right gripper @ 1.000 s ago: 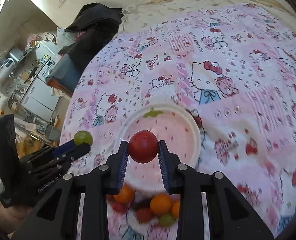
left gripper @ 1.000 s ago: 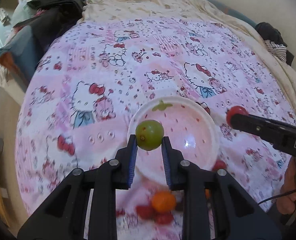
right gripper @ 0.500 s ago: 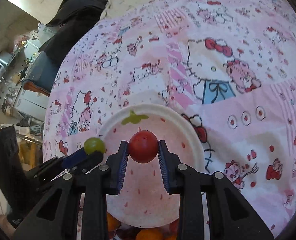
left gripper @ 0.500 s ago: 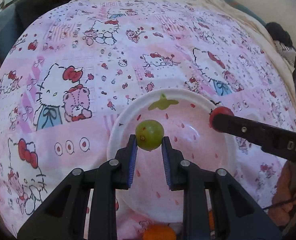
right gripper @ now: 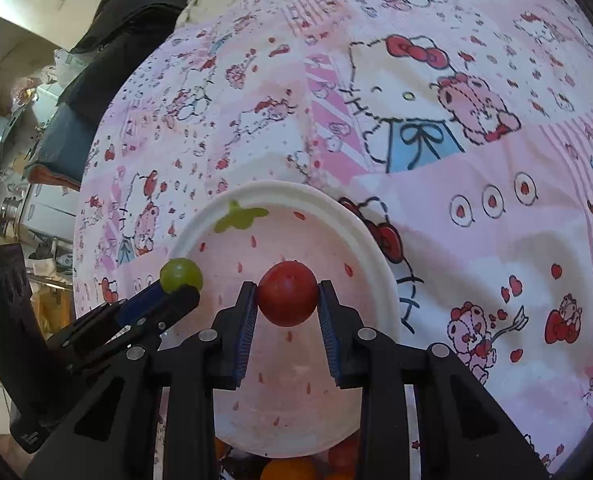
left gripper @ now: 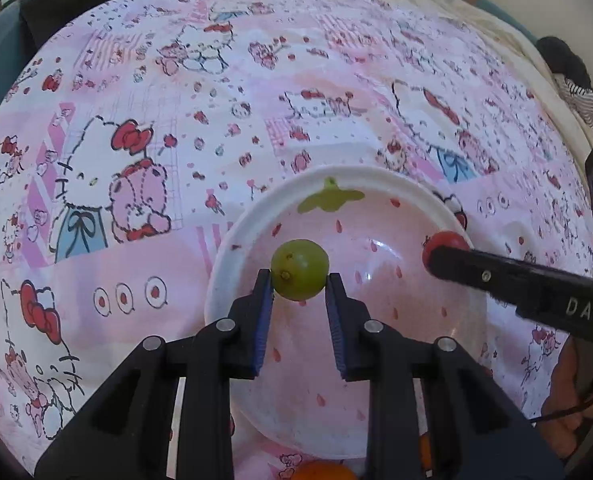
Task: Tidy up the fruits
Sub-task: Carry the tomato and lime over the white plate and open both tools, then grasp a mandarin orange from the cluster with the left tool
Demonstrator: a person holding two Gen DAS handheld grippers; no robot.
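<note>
The left gripper [left gripper: 299, 294] pinches a round, smooth green fruit [left gripper: 299, 269] over the shiny pink bowl [left gripper: 232, 264]. The right gripper [right gripper: 286, 300] pinches a round red fruit [right gripper: 287, 298] over the same bowl, at its 3 o'clock side. White letters "DAS" show on the right gripper. The bowl sits on a soft bed sheet [left gripper: 136, 208] with cartoon cats.
</note>
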